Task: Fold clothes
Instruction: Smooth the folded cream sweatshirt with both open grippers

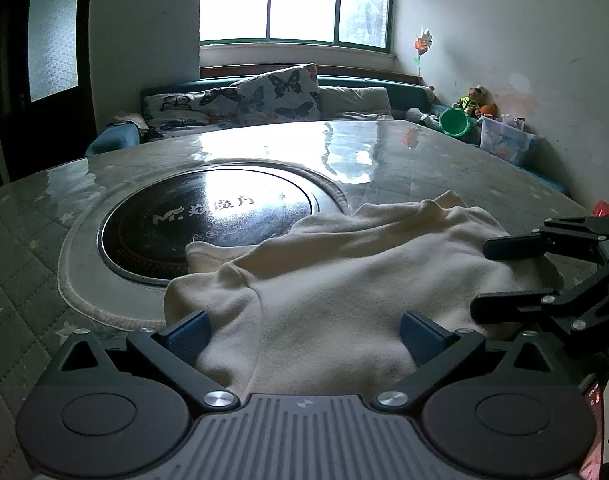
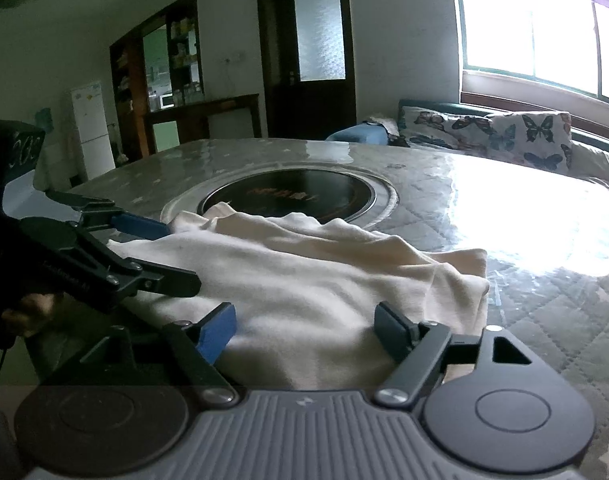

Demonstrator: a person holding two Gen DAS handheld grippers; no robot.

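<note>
While the cream garment (image 1: 328, 280) lies bunched on the table (image 1: 32, 240), its far edge lapping over the round black hotplate (image 1: 208, 220) set into the top, the folding looks only partly done: layers overlap loosely and a sleeve or corner sticks out, with no flat, squared shape. Both grippers are near its close edge. The left gripper (image 1: 304, 336) has its fingers spread wide over the cloth, pinching nothing. The right gripper (image 2: 304, 328) is likewise spread and empty. Smoothing and further folds appear to remain.

Butterfly cushions (image 1: 264, 98), green bucket (image 1: 455, 121), white fridge (image 2: 89, 128).
</note>
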